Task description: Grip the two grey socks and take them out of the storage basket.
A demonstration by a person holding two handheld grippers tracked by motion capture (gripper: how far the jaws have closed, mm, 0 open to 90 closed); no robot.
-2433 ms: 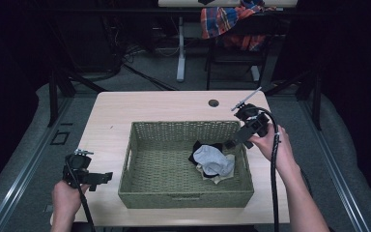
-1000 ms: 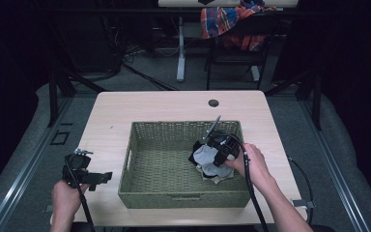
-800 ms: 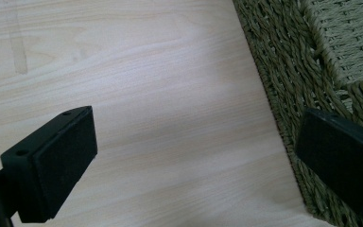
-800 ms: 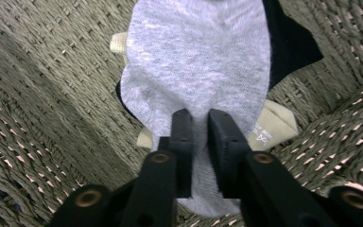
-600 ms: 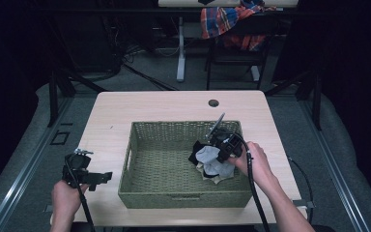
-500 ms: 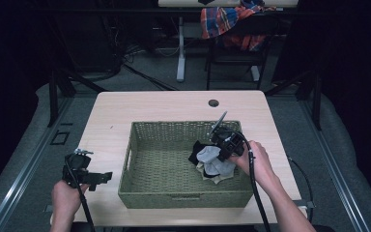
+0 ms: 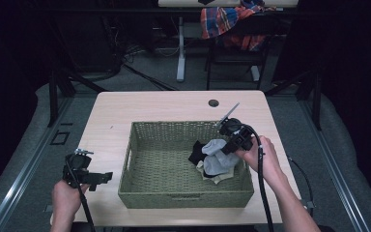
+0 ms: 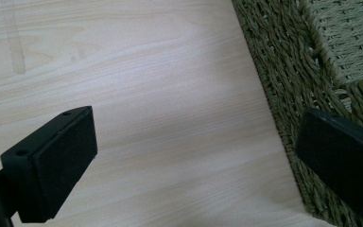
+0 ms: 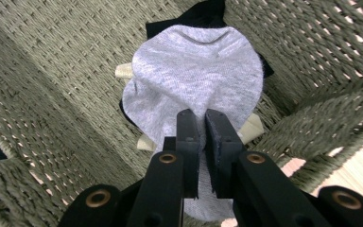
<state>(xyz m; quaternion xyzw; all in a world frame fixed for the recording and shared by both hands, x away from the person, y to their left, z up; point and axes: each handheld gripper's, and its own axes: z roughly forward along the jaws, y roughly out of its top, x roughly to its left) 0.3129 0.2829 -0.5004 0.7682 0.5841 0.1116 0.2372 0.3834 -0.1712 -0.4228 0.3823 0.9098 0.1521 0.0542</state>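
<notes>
Two black jaws of the right gripper (image 9: 198, 118) have just closed and now pinch a fold of the grey sock (image 9: 198, 71), which hangs in front of them inside the woven basket (image 9: 42, 94) above other dark and cream cloth, while the left gripper (image 8: 194, 156) rests spread wide over the bare table (image 8: 146, 71) beside the basket wall.

Beyond my light wooden table (image 7: 140, 108), with its small dark round hole (image 7: 213, 103) near the far edge, stands a black chair (image 7: 236, 53) draped in red-and-blue plaid cloth (image 7: 224, 18).
</notes>
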